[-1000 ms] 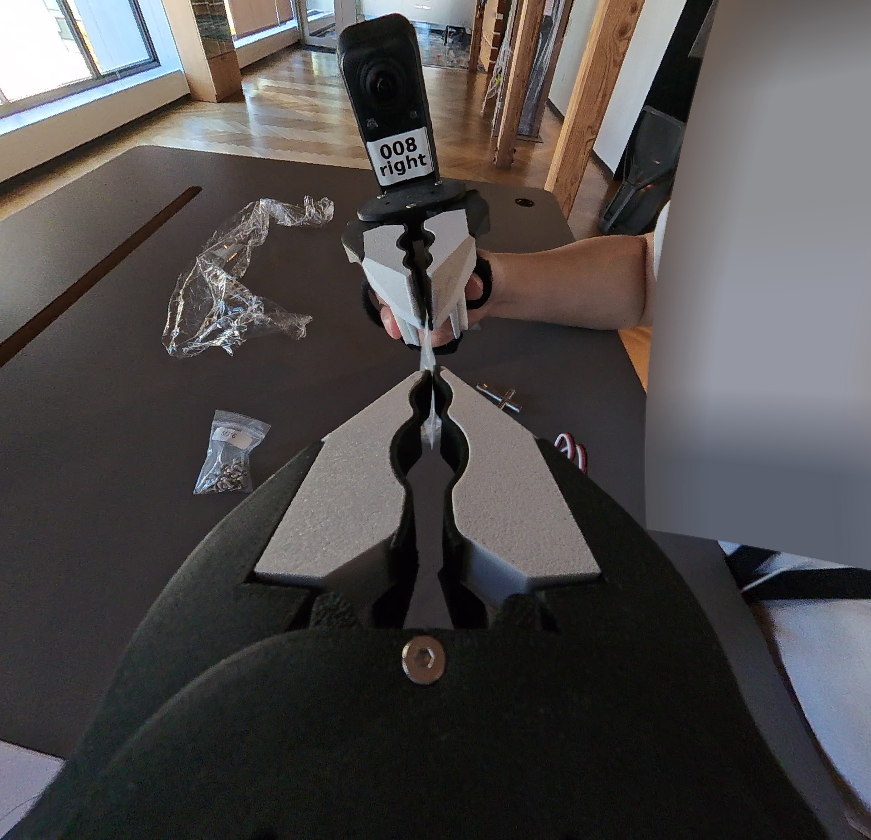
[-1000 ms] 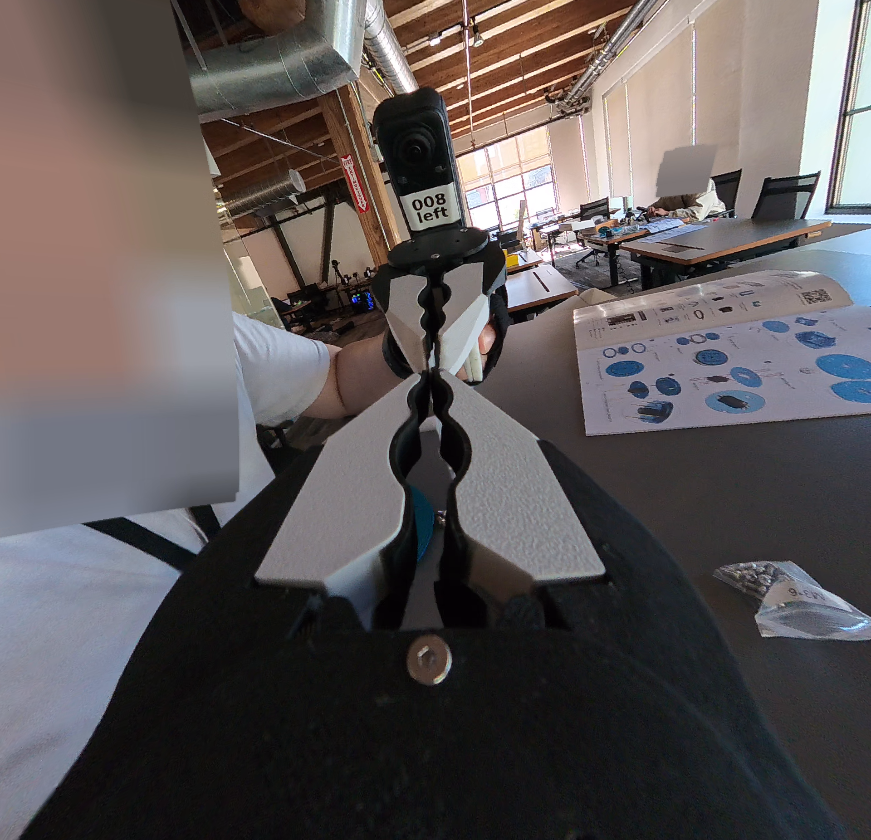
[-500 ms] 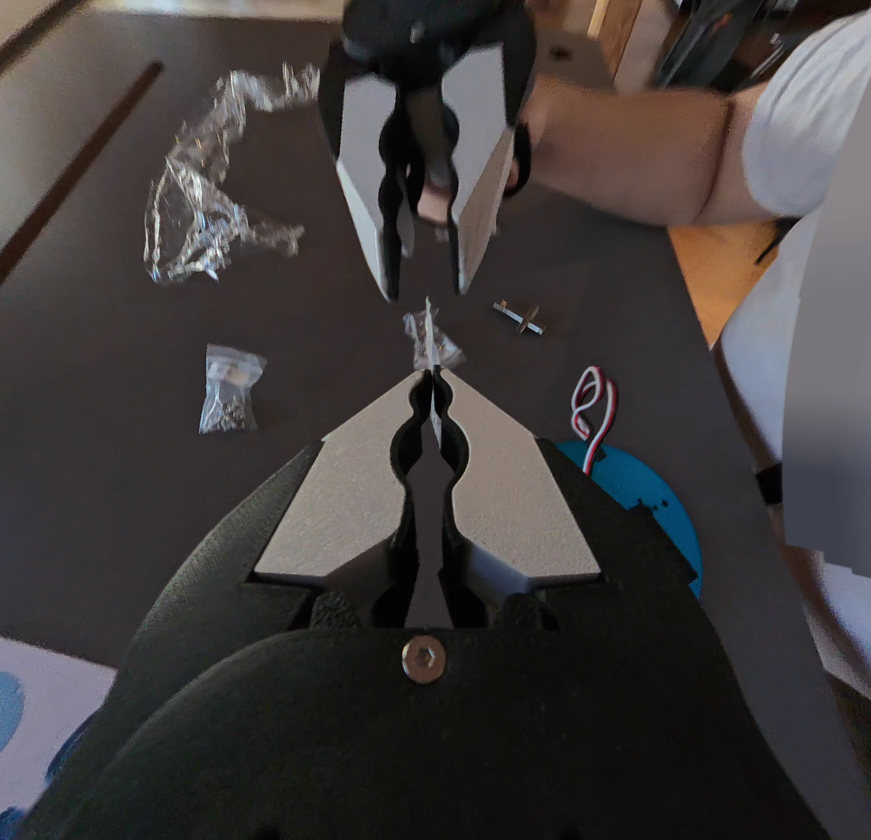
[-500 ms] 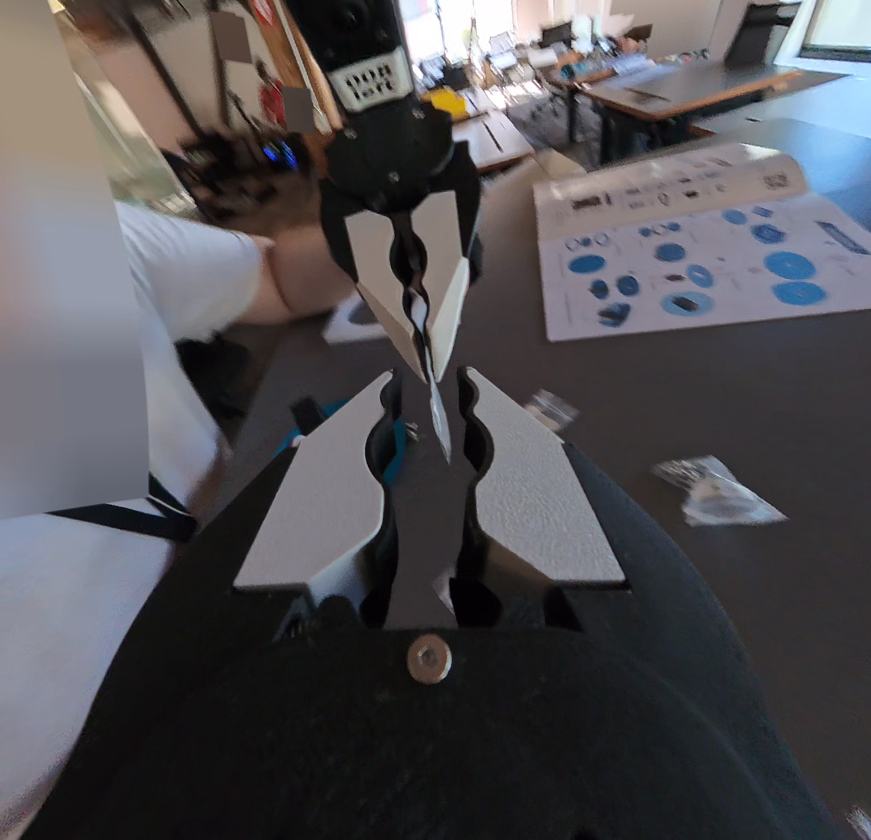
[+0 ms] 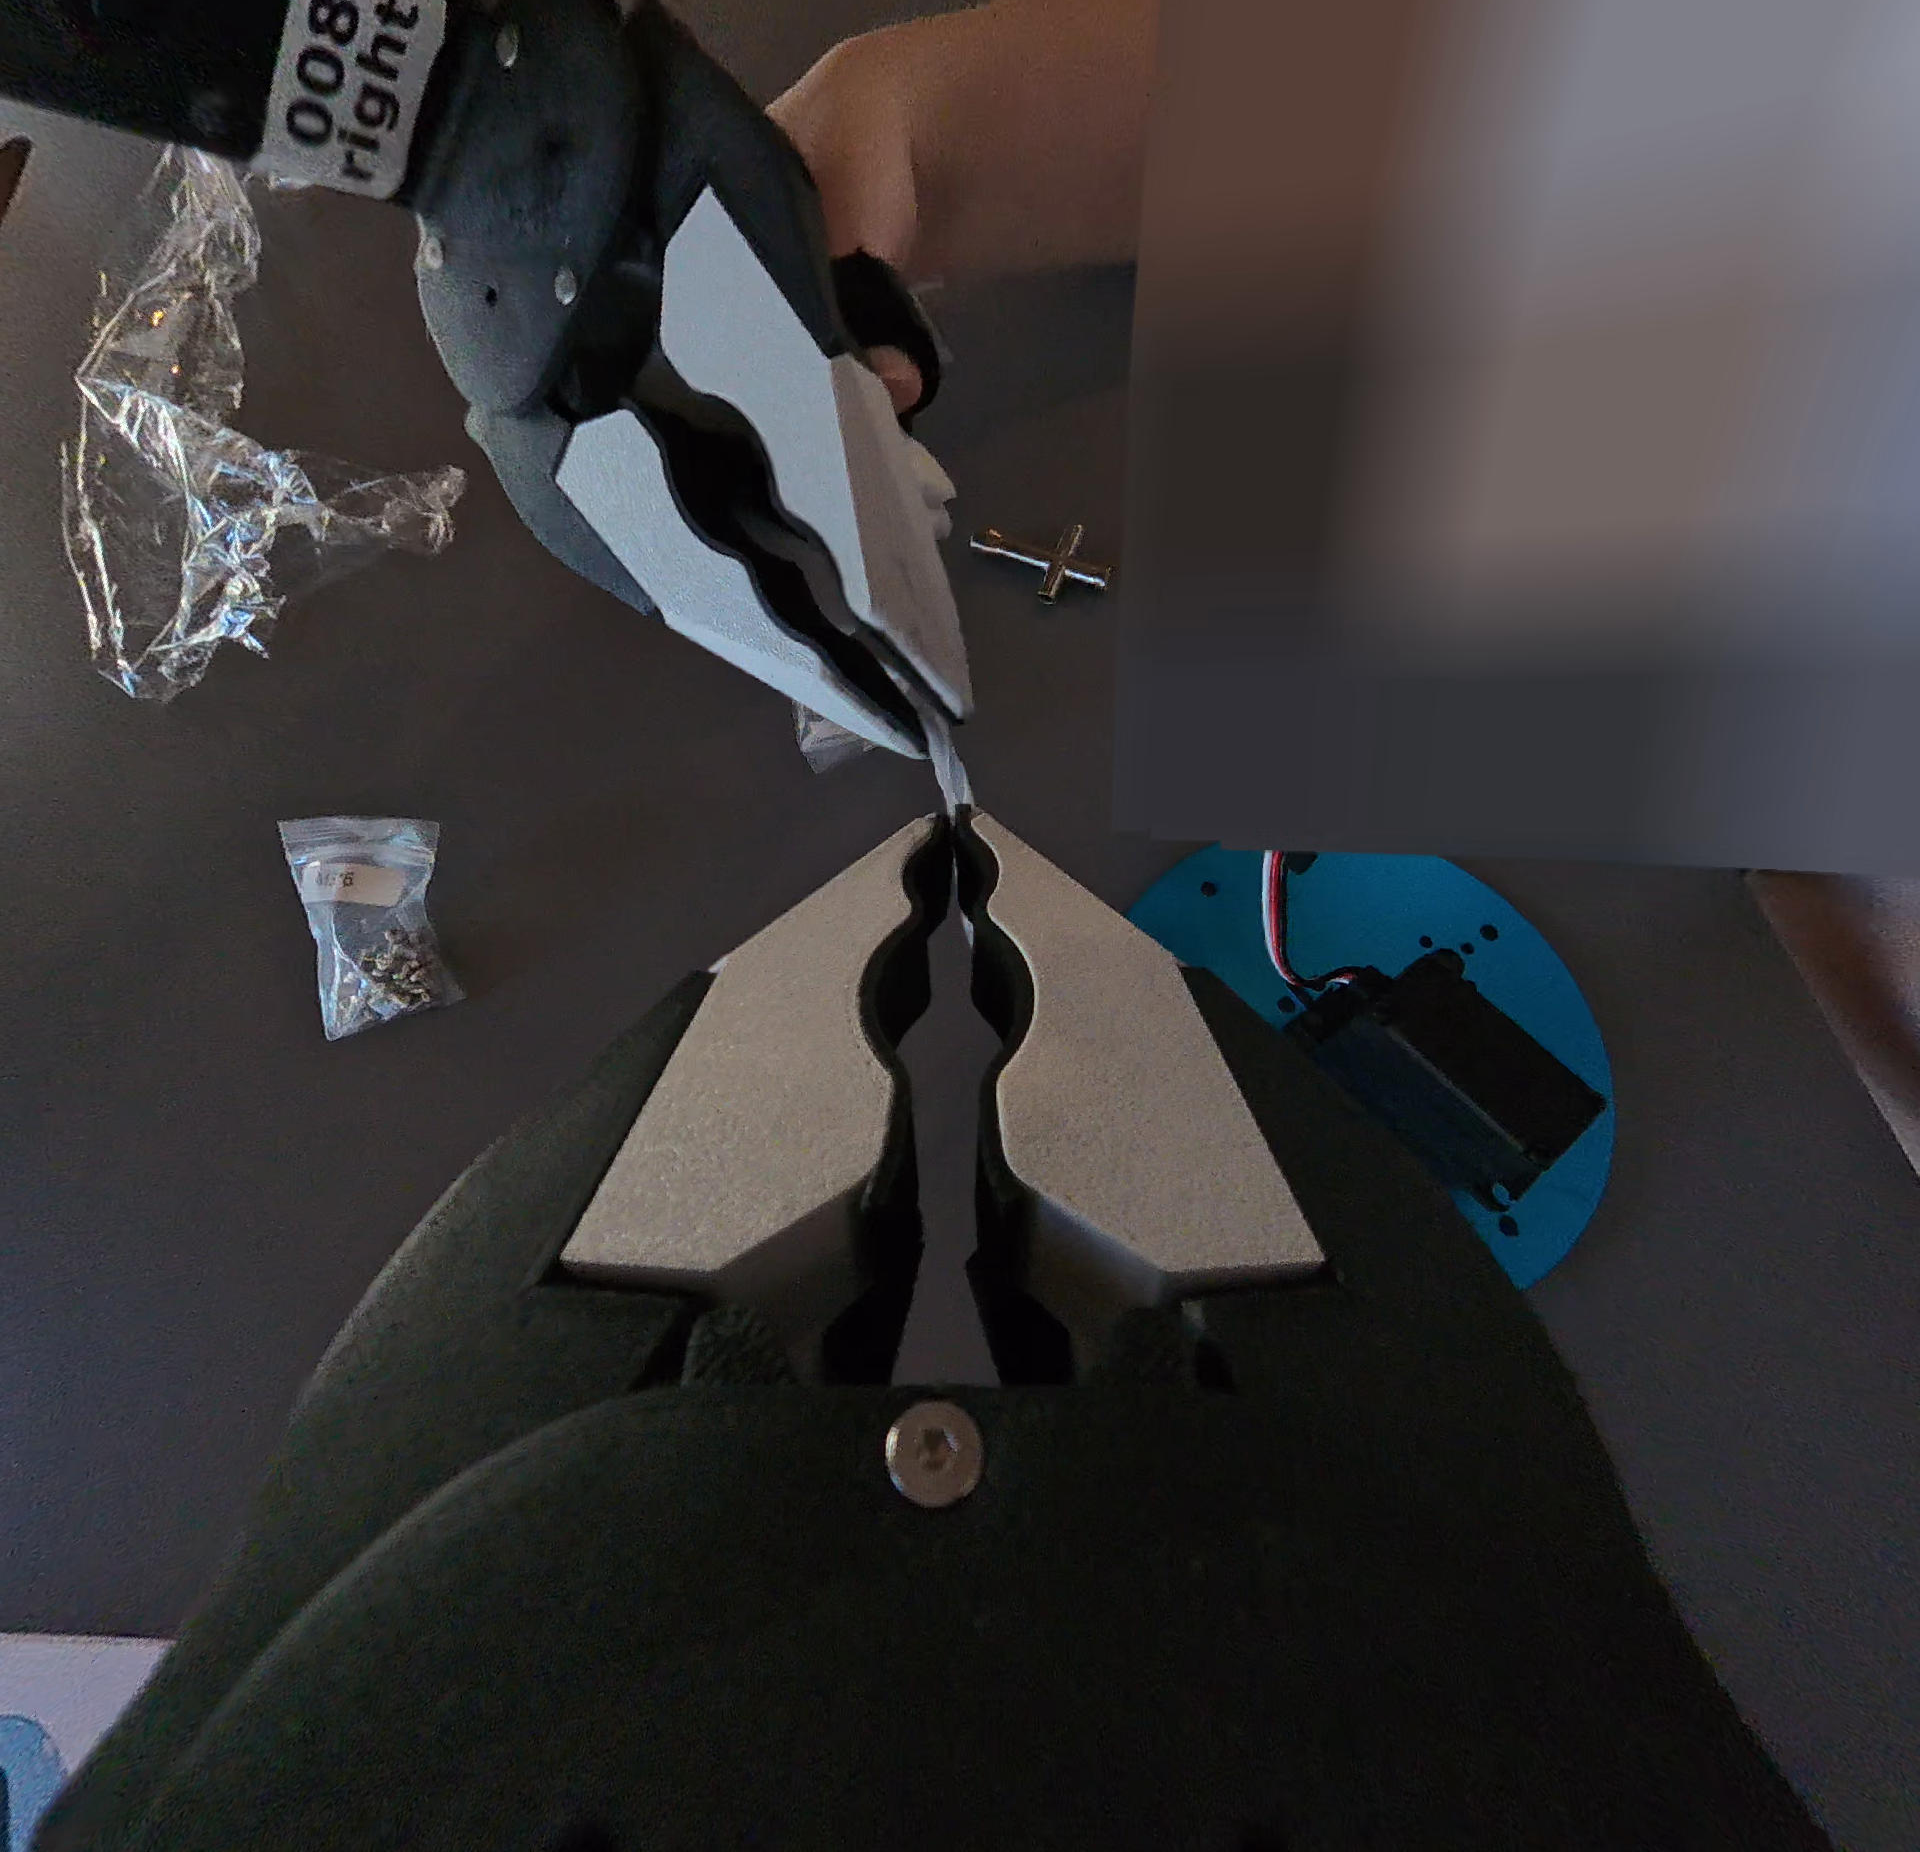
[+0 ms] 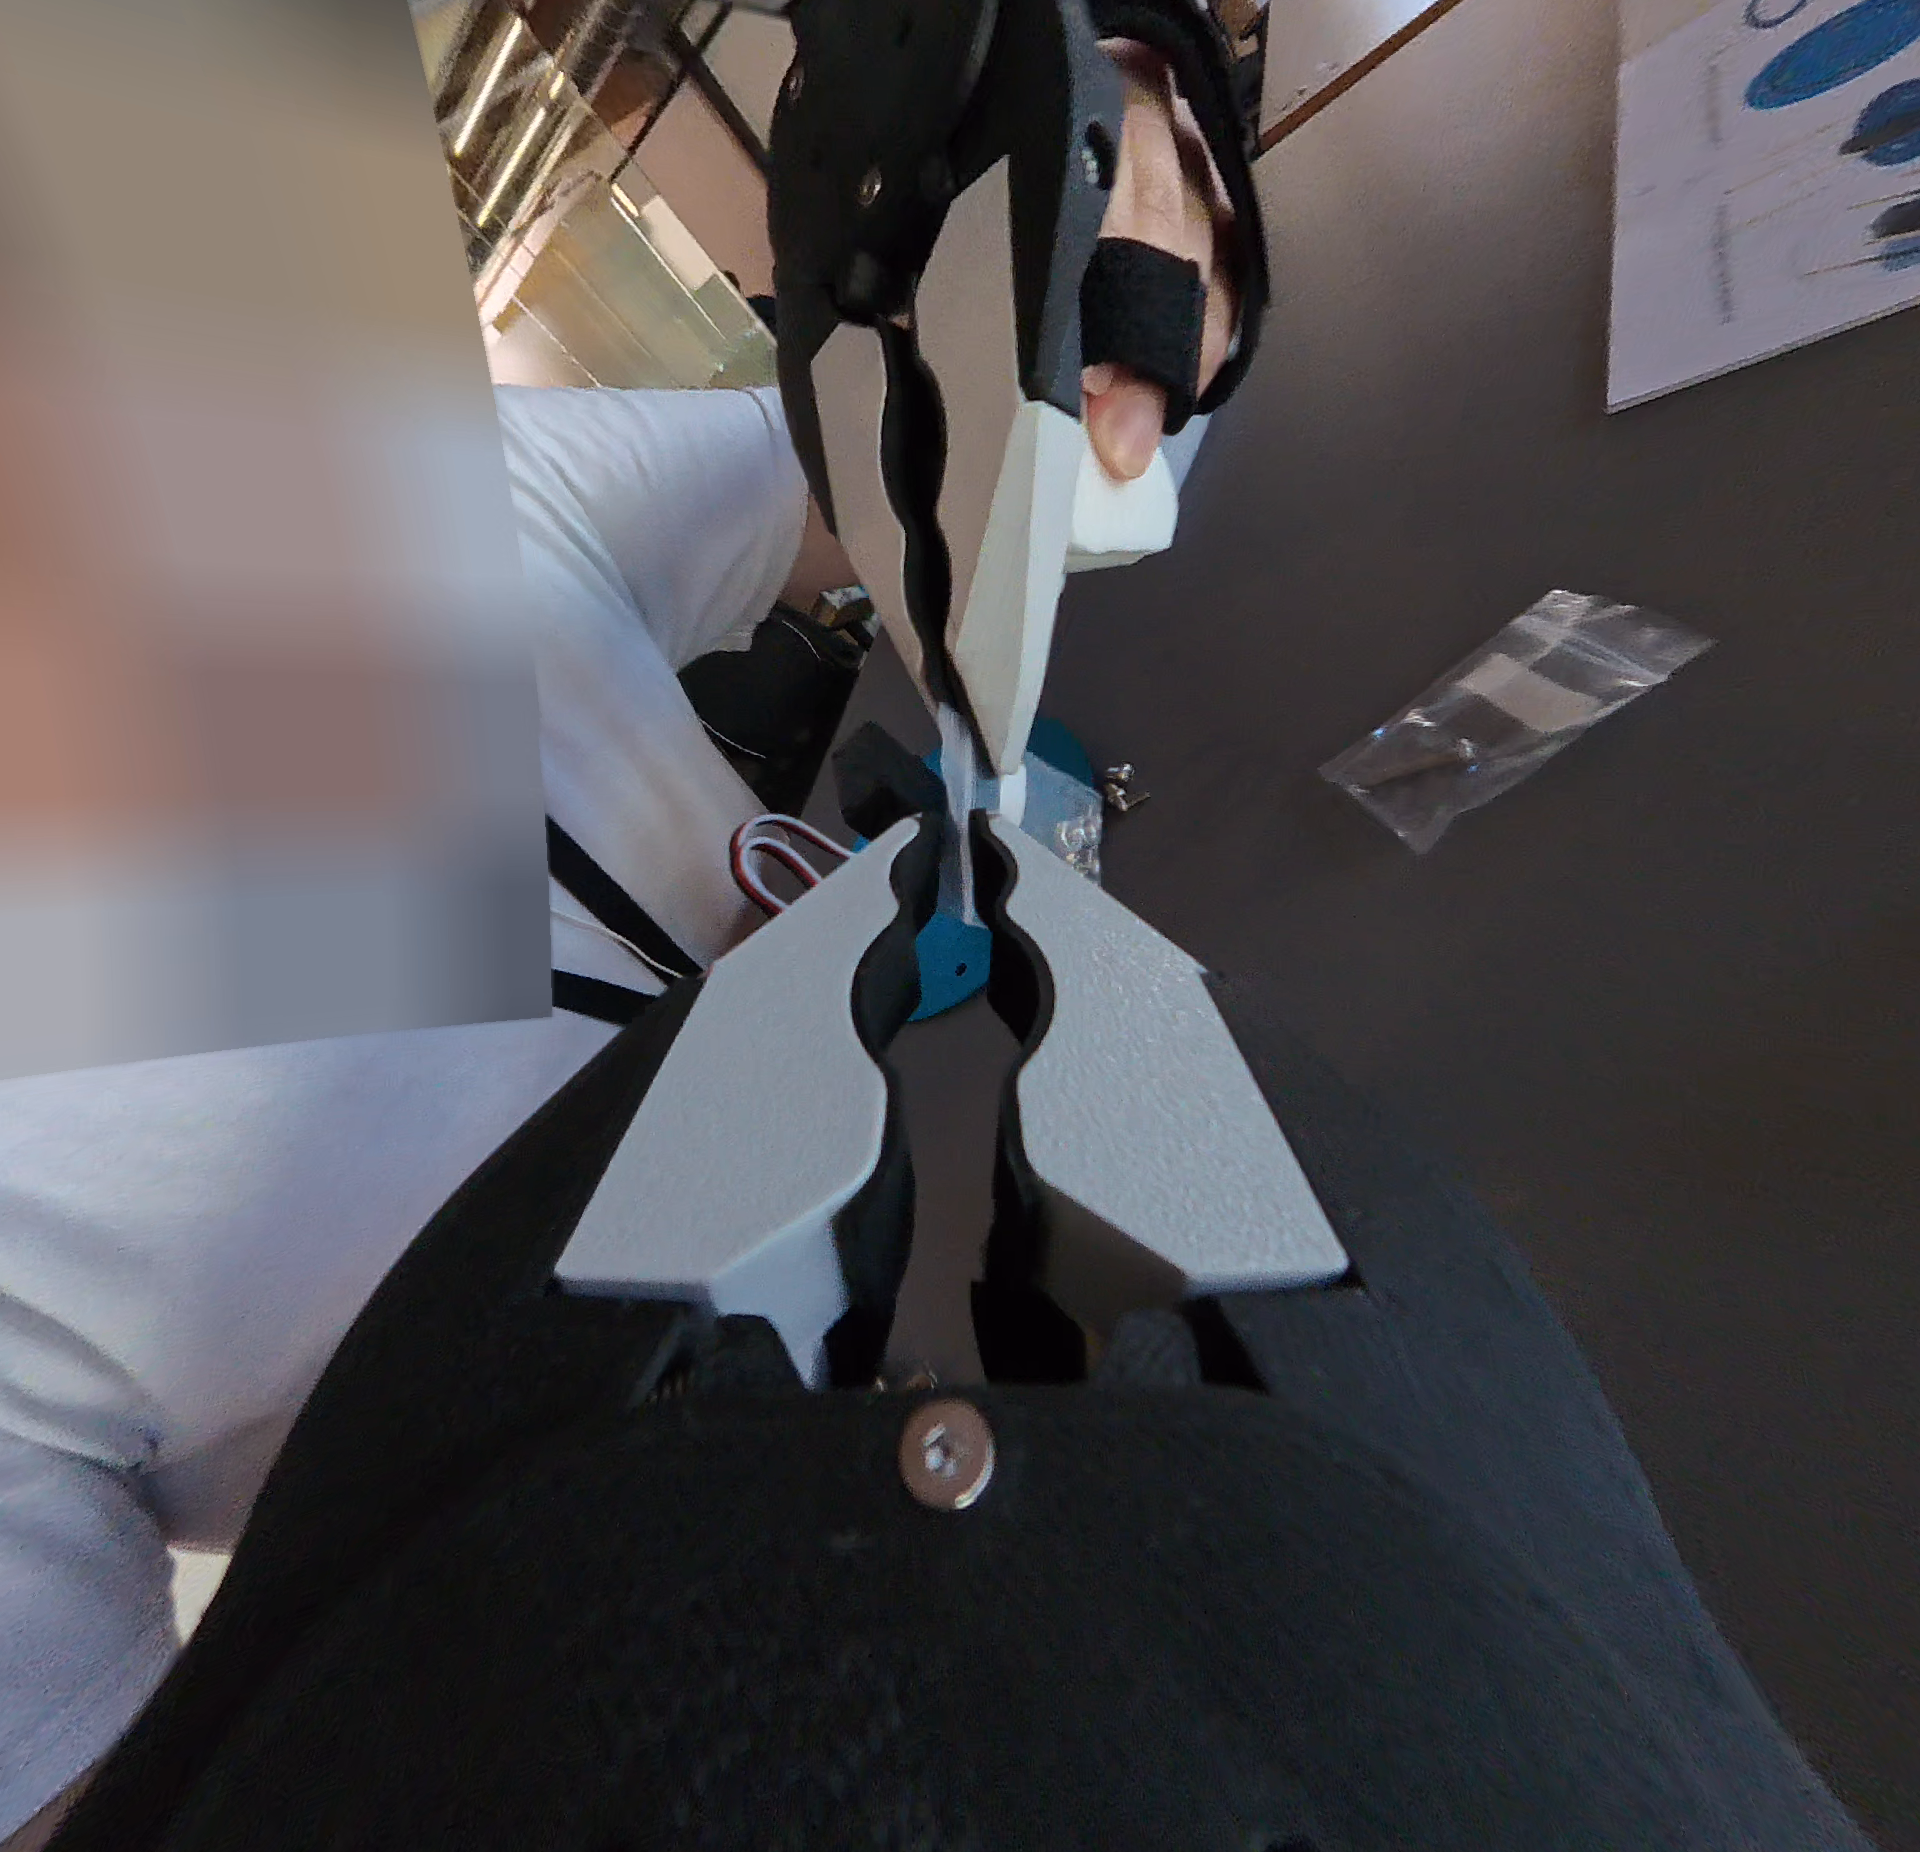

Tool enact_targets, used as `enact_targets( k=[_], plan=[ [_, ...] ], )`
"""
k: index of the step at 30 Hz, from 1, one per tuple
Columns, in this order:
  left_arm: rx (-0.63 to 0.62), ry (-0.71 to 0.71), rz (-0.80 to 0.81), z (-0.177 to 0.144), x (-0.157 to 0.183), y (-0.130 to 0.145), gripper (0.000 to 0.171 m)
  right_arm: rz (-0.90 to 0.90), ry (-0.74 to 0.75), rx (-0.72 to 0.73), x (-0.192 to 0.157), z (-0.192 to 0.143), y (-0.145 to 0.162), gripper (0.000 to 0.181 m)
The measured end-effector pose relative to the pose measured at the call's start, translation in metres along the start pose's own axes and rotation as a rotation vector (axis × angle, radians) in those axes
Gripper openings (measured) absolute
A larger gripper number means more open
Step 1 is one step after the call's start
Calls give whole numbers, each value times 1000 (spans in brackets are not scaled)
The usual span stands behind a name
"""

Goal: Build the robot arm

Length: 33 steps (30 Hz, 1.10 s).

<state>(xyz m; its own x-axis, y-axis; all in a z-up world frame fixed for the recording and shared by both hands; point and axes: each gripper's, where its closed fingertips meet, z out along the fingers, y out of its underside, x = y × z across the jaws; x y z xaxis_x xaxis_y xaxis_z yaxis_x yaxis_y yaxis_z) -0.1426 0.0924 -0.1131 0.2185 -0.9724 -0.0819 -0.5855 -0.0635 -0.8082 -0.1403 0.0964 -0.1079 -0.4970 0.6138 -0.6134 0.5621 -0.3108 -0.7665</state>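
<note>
A small clear plastic bag (image 5: 951,776) is stretched between my two grippers above the dark table (image 5: 520,1127). My left gripper (image 5: 954,821) is shut on its near end. My right gripper (image 5: 933,734) comes in from the upper left, tilted downward, and is shut on the other end. In the right wrist view my right gripper (image 6: 958,823) pinches the bag (image 6: 961,779), and my left gripper (image 6: 975,753) points down at it from above. Most of the bag is hidden inside the jaws.
A blue round plate (image 5: 1195,909) with a black servo (image 5: 1444,1085) and red-white wire lies right. A cross-shaped metal tool (image 5: 1051,562), a screw bag (image 5: 369,929) and crumpled clear wrap (image 5: 197,493) lie nearby. Another clear bag (image 6: 1507,722), loose screws (image 6: 1081,828) and a printed sheet (image 6: 1766,171) show too. The tips of both grippers are at nearly the same place.
Half a second ago my right gripper was open, off the bag. It has now shut on it again. Both grippers have tilted down towards the table.
</note>
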Motion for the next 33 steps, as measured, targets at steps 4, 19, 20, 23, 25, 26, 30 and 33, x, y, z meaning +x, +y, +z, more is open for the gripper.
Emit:
enact_targets(
  k=[4,19,20,23,25,26,30,33],
  plan=[
    [-5,3,32,2,3,0,0,9,-15,13,-1,0,-2,3],
    [-25,-13,62,4,5,-1,0,-19,-6,-8,-6,1,-1,2],
    [-25,-13,63,4,6,-1,0,-18,-5,-1,-6,0,-3,2],
    [-19,-10,62,3,7,-3,0,-21,5,16,-5,-3,-6,2],
    [-17,-8,57,3,7,-3,0,-27,11,4,-5,-3,-4,2],
    [-16,-8,56,3,7,-3,0,-34,13,-3,-5,-2,-3,2],
    [-17,-6,55,3,7,-3,0,-48,0,5,-10,-2,-6,2],
    [-17,-6,56,4,8,-4,0,-50,9,4,-10,-3,-6,2]
  ],
)
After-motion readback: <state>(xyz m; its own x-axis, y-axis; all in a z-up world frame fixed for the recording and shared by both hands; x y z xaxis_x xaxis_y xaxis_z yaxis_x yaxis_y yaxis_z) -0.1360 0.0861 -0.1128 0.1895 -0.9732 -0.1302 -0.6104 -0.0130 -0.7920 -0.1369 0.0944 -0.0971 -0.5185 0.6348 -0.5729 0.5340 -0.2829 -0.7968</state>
